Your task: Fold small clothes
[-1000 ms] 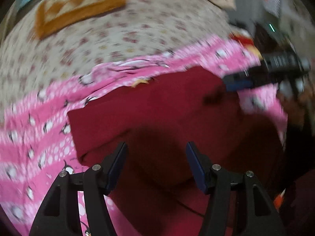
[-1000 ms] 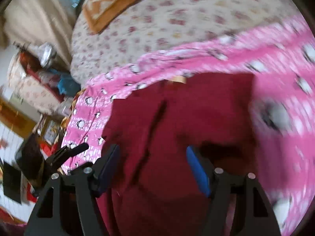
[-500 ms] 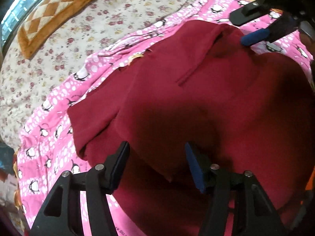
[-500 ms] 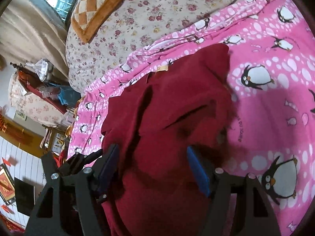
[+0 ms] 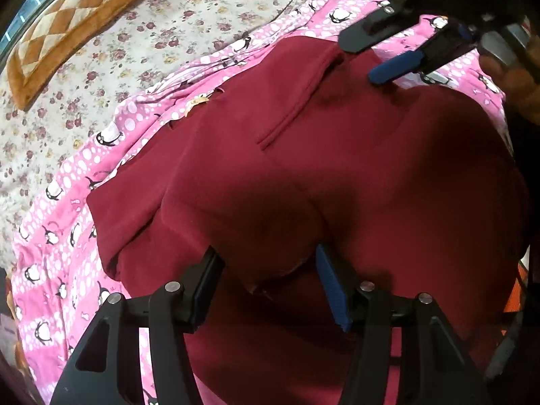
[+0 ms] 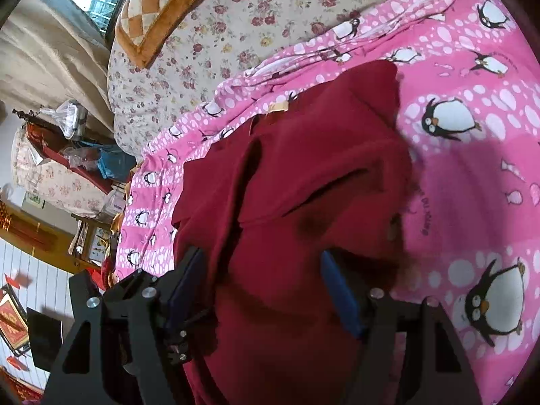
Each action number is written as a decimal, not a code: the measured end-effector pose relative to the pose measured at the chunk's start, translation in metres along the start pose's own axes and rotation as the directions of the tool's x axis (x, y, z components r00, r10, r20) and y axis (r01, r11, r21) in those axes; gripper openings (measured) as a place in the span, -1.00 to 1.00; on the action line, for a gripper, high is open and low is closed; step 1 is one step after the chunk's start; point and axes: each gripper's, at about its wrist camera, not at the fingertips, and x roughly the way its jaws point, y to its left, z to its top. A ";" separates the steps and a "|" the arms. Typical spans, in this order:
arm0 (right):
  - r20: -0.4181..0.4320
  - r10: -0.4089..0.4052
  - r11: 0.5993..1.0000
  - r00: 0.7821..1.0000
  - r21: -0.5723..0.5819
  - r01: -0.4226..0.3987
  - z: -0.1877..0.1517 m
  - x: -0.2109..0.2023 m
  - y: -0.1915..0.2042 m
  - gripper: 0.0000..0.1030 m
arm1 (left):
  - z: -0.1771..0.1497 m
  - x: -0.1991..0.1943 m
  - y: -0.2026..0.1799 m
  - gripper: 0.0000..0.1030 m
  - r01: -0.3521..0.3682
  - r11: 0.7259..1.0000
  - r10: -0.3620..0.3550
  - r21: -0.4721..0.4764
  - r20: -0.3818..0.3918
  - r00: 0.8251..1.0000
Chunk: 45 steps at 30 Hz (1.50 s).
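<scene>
A dark red garment (image 5: 303, 168) lies spread and rumpled on a pink penguin blanket (image 5: 50, 270). My left gripper (image 5: 266, 270) is open just above its near part, a loose flap of cloth lying between the fingers. My right gripper (image 5: 364, 57) shows open at the garment's far right edge in the left wrist view. In the right wrist view the right gripper (image 6: 260, 270) is open over the garment (image 6: 303, 185), with folds and a slit-like crease ahead of it.
A floral bedsheet (image 5: 168, 33) lies beyond the blanket, with an orange checked cushion (image 5: 67, 27) at its far end. In the right wrist view the blanket (image 6: 472, 135) extends right, and cluttered furniture (image 6: 67, 155) stands off the bed's left side.
Both grippers stayed open. The views steadied and drew closer over the garment; the right gripper moved to the garment's far right edge, and the cloth bunched more into folds.
</scene>
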 end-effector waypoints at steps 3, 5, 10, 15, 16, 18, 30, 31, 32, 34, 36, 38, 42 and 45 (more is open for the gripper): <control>0.010 -0.010 1.000 1.000 -0.004 0.010 0.000 -0.002 0.001 0.46 | 0.006 -0.010 0.013 -1.00 0.012 0.998 -0.010 -0.066 0.035 0.999; 0.025 -0.017 1.000 1.000 0.000 0.017 0.002 -0.004 0.000 0.46 | 0.010 -0.017 0.030 -1.00 0.077 0.986 -0.068 -0.147 0.069 0.995; 0.062 -0.072 0.997 0.995 -0.004 0.073 0.006 -0.012 -0.003 0.46 | 0.015 -0.022 0.088 -1.00 0.137 0.901 -0.087 -0.411 0.139 0.987; 0.103 -0.127 0.991 0.987 -0.025 0.130 0.011 -0.020 0.001 0.46 | -0.010 0.005 0.175 -1.00 0.127 0.643 -0.060 -0.756 0.115 0.992; 0.111 -0.140 0.989 0.984 -0.037 0.145 0.012 -0.022 0.002 0.46 | -0.015 0.008 0.183 -1.00 0.124 0.608 -0.055 -0.784 0.114 0.992; 0.137 -0.199 0.976 0.970 -0.060 0.209 0.013 -0.025 0.004 0.46 | -0.025 0.020 0.202 -1.00 0.133 0.531 -0.069 -0.837 0.113 0.991; 0.207 -0.511 0.794 0.835 -0.258 0.550 0.042 0.004 0.001 -0.64 | -0.037 0.041 0.219 -0.75 0.312 0.323 -0.211 -0.893 0.253 0.944; 0.214 -0.510 0.793 0.833 -0.258 0.552 0.044 0.003 0.002 -0.64 | -0.042 0.043 0.224 -0.66 0.349 0.257 -0.233 -0.901 0.293 0.927; 0.229 -0.492 0.804 0.840 -0.251 0.540 0.045 -0.003 0.004 -0.68 | -0.044 0.044 0.226 -0.63 0.359 0.228 -0.239 -0.905 0.306 0.922; 0.258 -0.491 0.799 0.832 -0.248 0.548 0.043 -0.011 0.006 -0.71 | -0.049 0.047 0.230 -0.63 0.340 0.202 -0.234 -0.918 0.292 0.927; 0.255 -0.525 0.779 0.812 -0.241 0.579 0.035 -0.012 -0.001 -0.74 | -0.050 0.046 0.231 -0.63 0.312 0.209 -0.218 -0.927 0.267 0.939; 0.182 -0.560 0.770 0.808 -0.246 0.589 0.024 0.001 -0.017 -0.75 | -0.051 0.043 0.232 -0.54 0.326 0.181 -0.221 -0.928 0.285 0.933; 0.165 -0.538 0.790 0.827 -0.244 0.563 0.014 -0.007 -0.017 -0.75 | -0.056 0.028 0.234 -0.38 0.331 0.182 -0.185 -0.926 0.299 0.936; 0.171 -0.502 0.833 0.848 -0.167 0.527 0.018 -0.030 -0.013 -0.55 | -0.056 0.019 0.235 -0.38 0.313 0.223 -0.145 -0.923 0.286 0.947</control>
